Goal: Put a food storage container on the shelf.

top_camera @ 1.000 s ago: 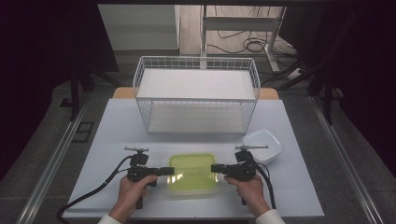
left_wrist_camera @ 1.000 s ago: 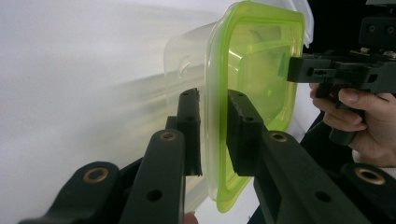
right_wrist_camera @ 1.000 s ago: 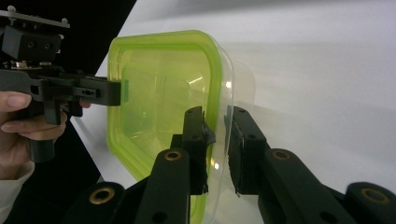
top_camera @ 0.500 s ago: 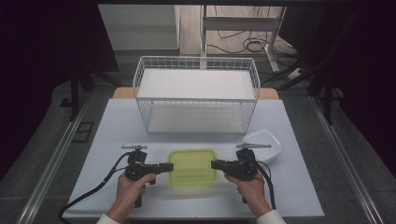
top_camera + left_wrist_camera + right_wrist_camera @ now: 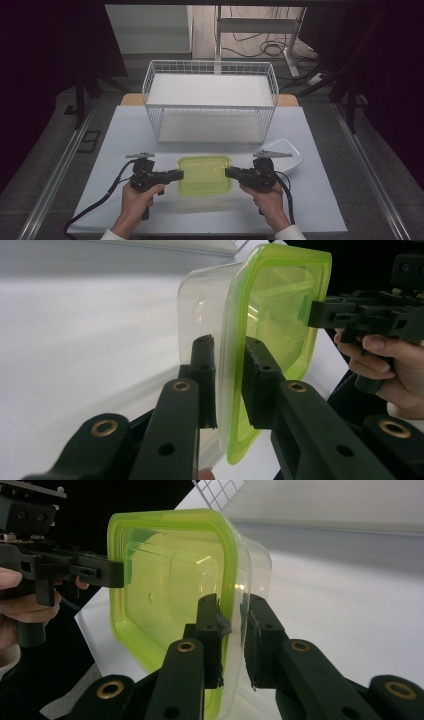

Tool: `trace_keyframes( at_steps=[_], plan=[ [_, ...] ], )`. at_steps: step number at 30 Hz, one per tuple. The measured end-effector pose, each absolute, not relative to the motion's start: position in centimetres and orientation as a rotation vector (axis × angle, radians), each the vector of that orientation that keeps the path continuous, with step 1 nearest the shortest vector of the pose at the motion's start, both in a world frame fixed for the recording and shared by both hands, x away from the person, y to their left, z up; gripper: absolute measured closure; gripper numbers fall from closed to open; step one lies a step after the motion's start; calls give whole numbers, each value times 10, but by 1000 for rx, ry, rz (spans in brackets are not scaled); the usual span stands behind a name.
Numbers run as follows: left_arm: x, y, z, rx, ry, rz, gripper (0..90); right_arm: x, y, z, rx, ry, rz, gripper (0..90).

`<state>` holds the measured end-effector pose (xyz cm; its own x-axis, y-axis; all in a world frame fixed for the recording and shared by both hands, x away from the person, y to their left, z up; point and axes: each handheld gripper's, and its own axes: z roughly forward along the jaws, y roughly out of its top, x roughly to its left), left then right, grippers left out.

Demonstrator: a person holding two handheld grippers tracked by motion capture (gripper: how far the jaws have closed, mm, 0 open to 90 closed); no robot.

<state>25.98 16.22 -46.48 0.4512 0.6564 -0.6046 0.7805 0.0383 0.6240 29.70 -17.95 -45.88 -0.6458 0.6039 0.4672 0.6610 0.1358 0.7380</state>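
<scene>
Now have green-lidded box (image 5: pixel 204 175) clamped at both ends, left gripper (image 5: pixel 176 174) and right gripper (image 5: pixel 230 172); wire basket (image 5: pixel 210 102) beyond, placing left.

Looks like a lab: dark curtains (image 5: pixel 45 75) around a white table (image 5: pixel 110 150), cables (image 5: pixel 260 47) on the floor beyond the grippers.

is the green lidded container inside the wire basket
No, in the high view the container sits in front of the wire basket, gripped at each end by the left hand-held gripper and right hand-held gripper.
</scene>
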Motion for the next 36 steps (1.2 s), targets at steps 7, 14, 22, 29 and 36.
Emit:
trace_keyframes(
  at_steps=[7,14,22,29,36],
  plan=[
    [261,164,-455,1665,1247,-106,783,297,-177,-451,-1283,-2330,-1617,779],
    [260,162,-449,1670,1233,-88,784,296,-178,-444,-1268,-2349,-1643,779],
    [263,163,-440,1673,1211,-82,783,297,-180,-437,-1245,-2345,-1667,779],
    [273,164,-429,1650,1196,-66,783,308,-178,-422,-1230,-2381,-1689,781],
    [280,163,-410,1636,1164,-51,783,312,-180,-401,-1215,-2402,-1738,781]
  ],
)
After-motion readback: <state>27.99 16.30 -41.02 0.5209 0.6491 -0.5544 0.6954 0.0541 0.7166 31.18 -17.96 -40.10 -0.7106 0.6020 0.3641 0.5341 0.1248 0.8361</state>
